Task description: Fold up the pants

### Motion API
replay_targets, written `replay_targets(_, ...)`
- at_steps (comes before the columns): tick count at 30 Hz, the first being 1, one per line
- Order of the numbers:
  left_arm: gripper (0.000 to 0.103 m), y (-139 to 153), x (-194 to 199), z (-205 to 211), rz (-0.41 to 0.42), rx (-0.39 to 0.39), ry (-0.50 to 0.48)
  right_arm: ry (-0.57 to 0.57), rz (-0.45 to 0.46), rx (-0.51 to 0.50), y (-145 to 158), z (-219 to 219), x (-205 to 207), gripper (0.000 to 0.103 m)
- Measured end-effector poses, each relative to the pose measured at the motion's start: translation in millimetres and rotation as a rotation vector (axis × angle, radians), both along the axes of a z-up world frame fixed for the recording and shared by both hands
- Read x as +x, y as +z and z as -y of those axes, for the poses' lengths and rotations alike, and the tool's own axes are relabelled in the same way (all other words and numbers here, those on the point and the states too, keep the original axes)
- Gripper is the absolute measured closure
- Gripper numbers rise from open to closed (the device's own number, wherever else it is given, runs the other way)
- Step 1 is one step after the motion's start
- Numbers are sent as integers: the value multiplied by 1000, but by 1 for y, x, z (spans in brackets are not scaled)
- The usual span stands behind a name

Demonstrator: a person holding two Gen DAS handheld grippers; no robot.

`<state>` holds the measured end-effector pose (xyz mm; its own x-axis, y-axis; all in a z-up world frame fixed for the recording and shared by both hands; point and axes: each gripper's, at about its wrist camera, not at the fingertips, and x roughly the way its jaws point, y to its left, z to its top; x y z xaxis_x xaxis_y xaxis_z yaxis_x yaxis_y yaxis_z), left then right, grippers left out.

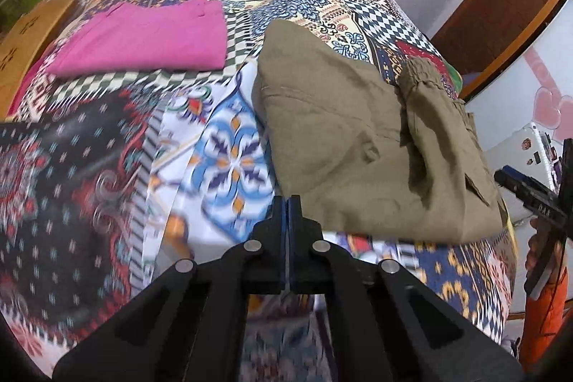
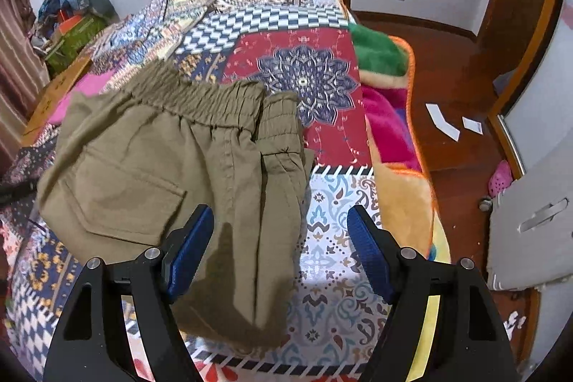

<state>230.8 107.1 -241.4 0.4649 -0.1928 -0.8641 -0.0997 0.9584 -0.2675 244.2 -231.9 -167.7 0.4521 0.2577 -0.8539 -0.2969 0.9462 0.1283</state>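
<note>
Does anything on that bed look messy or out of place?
The olive pants are folded but untidy: a cuffed leg end sticks out beside the waistband, and a darker patch marks the fabric. The pink garment lies neatly folded.

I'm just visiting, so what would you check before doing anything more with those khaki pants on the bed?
1. Khaki pants folded into a compact bundle: ok, though one edge looks rumpled.
2. Left gripper free of cloth: ok, jaws shut with nothing between them.
3. Right gripper free of cloth: ok, jaws open above the pants, not pinching.
4. Pants fully on the bedspread: ok.
5. Pink folded garment out of the way: ok, it lies apart from the pants.
6. Underside layers lying flat: cannot tell, hidden.
</note>
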Motion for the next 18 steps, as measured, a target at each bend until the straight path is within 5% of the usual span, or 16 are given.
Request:
replay_targets(7,103,1,-37,-16,-34,2,37,17,15,31,12,-7,-8,30)
replay_targets(13,96,39,-18,-4,43,71,-20,19,41,33,22,-9,-15,28)
replay_targets(18,29,51,23,19,104,85,-69,3,10,39,16,-5,-13,28)
